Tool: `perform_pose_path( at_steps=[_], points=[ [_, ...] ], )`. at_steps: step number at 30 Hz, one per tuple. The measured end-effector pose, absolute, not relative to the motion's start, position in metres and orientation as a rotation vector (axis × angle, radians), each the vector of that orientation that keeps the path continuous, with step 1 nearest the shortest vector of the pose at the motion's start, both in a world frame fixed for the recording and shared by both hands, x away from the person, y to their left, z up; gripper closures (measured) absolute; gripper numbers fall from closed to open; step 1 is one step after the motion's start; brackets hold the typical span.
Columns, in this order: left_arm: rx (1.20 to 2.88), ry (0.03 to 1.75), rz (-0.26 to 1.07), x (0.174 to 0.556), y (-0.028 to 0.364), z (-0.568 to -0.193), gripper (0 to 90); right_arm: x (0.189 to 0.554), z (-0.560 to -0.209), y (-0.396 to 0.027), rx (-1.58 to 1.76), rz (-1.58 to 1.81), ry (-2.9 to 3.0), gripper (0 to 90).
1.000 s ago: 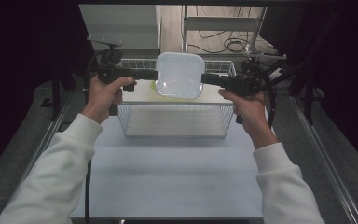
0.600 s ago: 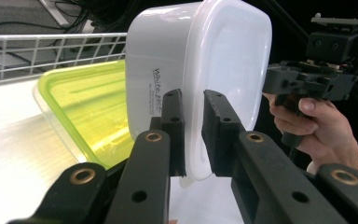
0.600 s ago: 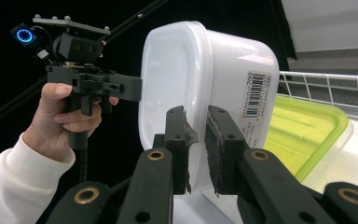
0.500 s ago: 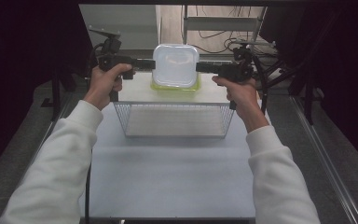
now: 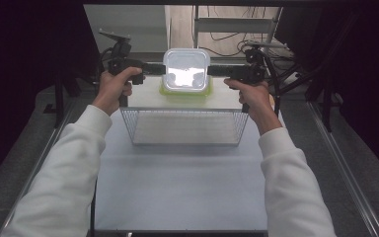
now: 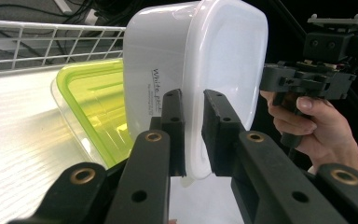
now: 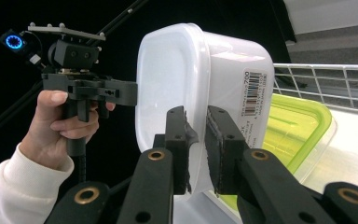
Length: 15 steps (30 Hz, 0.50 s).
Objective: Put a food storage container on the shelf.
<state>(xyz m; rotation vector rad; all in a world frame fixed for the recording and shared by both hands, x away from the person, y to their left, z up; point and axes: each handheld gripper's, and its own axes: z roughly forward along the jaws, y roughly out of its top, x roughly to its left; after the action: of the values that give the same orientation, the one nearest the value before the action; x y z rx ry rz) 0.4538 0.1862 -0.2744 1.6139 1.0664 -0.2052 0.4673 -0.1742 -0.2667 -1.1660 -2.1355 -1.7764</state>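
Both grippers, left [image 5: 153, 69] and right [image 5: 217, 70], have jaws clamped on the white container's [image 5: 186, 70] rim, carrying it above the green-lidded box [image 5: 185, 91] behind the wire basket [image 5: 185, 126]. Next is probably lowering it level, possibly onto that box.

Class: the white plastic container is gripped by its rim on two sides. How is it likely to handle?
The white plastic container looks empty and thin-walled, so probably light. Its rim, pinched by the left gripper and right gripper, may flex. Its glossy plastic could slip.
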Motion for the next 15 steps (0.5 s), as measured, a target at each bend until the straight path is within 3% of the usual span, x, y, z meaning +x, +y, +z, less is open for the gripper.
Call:
perform_pose_path(
  at_steps=[15],
  points=[
    [1.498,1.18,-0.324,0.478,0.188,-0.278,78.5,0.494,-0.275,-0.176,-1.263,-1.752,-1.954,75.7]
  ],
)
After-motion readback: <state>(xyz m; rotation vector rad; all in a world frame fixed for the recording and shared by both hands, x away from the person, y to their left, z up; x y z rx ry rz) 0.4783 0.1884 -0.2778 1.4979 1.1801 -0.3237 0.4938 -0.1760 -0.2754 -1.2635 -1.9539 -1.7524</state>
